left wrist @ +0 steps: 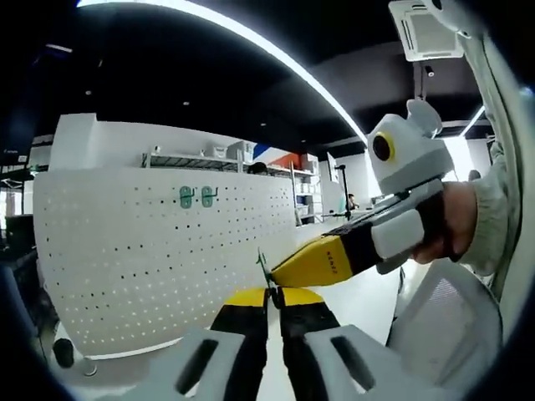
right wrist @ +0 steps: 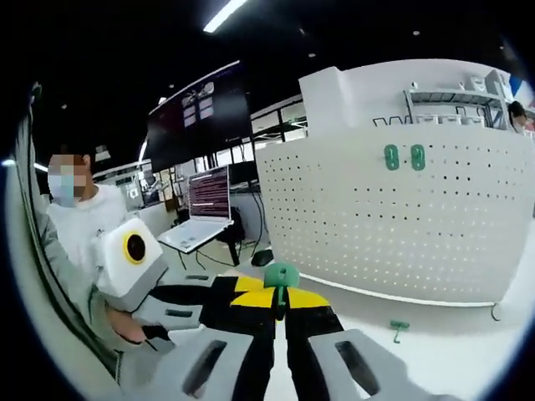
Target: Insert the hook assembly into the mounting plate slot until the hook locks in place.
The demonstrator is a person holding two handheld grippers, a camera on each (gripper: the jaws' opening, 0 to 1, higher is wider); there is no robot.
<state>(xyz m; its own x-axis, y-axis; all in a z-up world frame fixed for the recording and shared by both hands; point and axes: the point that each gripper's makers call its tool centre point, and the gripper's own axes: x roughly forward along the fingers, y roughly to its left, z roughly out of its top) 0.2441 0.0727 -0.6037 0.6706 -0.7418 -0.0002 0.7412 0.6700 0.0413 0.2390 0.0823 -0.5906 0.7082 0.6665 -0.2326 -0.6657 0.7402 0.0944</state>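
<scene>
On the left, the white pegboard [left wrist: 159, 259] stands upright on the white counter [left wrist: 368, 296], two green hooks [left wrist: 197, 196] already seated side by side near its top edge. Low in the left gripper view, the left tool [left wrist: 273, 294] has its jaws drawn nearly together, apparently pinching the thin edge of a green hook assembly [left wrist: 262, 266] right at the tips. The right tool [left wrist: 280, 271] comes in from the right with its yellow tip meeting that same piece, a hand [left wrist: 447, 221] wrapped round its grip.

In the right gripper view, the right tool is clamped narrow on the green hook assembly's head [right wrist: 281, 276], with the pegboard well apart beyond it. A spare green hook [right wrist: 399, 329] lies on the counter near the board's foot.

Both tools look to be sharing one small part well short of the holes. The risks as I see them: a clumsy release could twist or drop it, and a tilted prong would skid across the board's face rather than enter and lock.
</scene>
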